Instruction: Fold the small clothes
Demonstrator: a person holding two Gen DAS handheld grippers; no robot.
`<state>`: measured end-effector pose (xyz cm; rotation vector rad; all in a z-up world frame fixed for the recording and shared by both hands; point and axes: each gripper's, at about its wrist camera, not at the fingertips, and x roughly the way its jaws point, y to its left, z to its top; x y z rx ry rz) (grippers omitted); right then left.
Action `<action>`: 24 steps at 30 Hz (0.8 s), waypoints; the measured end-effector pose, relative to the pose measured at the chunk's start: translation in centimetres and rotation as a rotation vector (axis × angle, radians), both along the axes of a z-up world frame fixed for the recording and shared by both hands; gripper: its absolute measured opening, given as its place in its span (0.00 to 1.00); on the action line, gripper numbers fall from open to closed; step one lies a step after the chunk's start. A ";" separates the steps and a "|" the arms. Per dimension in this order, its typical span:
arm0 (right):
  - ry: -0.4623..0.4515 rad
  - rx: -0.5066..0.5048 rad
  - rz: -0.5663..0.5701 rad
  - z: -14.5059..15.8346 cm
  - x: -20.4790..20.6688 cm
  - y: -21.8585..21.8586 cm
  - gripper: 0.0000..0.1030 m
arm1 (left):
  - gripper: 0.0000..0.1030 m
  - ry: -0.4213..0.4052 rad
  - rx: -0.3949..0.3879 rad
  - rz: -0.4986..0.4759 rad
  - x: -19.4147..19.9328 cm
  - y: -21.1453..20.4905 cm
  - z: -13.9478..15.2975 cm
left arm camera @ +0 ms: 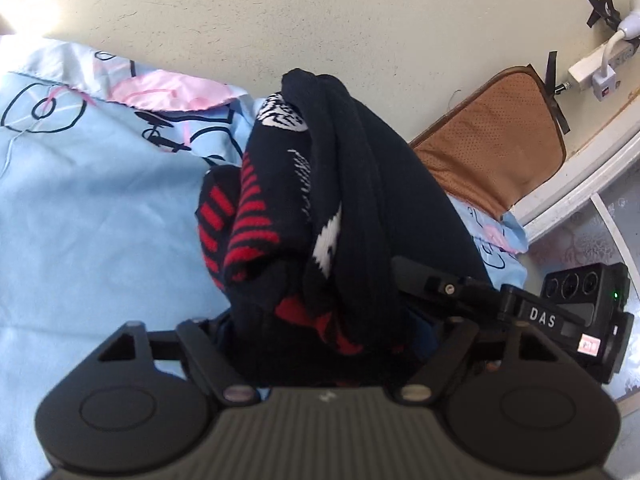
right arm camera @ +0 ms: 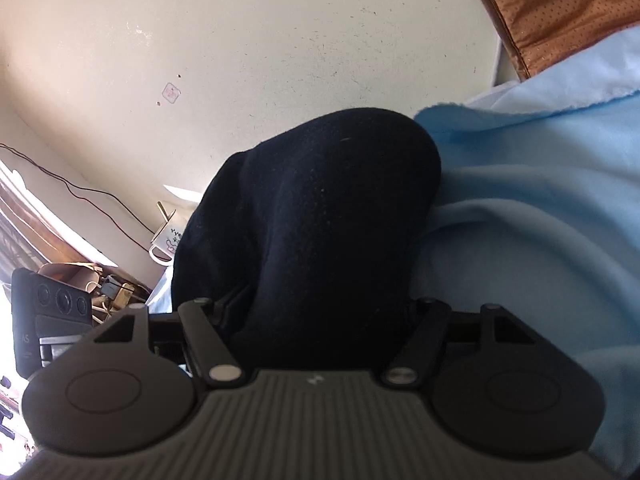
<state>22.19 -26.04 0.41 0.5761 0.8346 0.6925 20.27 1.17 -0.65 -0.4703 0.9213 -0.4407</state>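
Left gripper (left arm camera: 320, 344) — linkage drawn narrow, jaws clamped on a bunched dark navy knitted garment with red stripes and white motifs (left arm camera: 320, 200), which rises from between the jaws above a light blue printed bedsheet (left arm camera: 88, 200). Right gripper (left arm camera: 460, 284), seen from the left wrist view, reaches in at the garment's right side; its black body bears the white letters "DAS" and a small pink label whose writing is illegible. Right gripper (right arm camera: 320, 320) — likewise narrowed, closed on a plain dark fold of the same garment (right arm camera: 320, 208), which lies against the sheet (right arm camera: 520, 220). Beyond the sheet's far edge: a brown perforated cushion (left arm camera: 492, 152) against the cream wall (left arm camera: 280, 12).
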 end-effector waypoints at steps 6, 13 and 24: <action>-0.118 0.117 -0.078 2.3 -0.9 0.4 0.42 | 0.53 -0.156 0.019 -0.001 0.6 0.2 4.4; -0.057 -0.017 -0.096 -0.7 1.7 3.9 0.47 | 0.58 -0.141 0.191 0.047 4.3 1.2 2.3; -0.054 -0.084 -0.180 -0.5 -0.3 3.0 0.64 | 0.78 -0.197 0.276 0.162 -1.4 0.5 2.3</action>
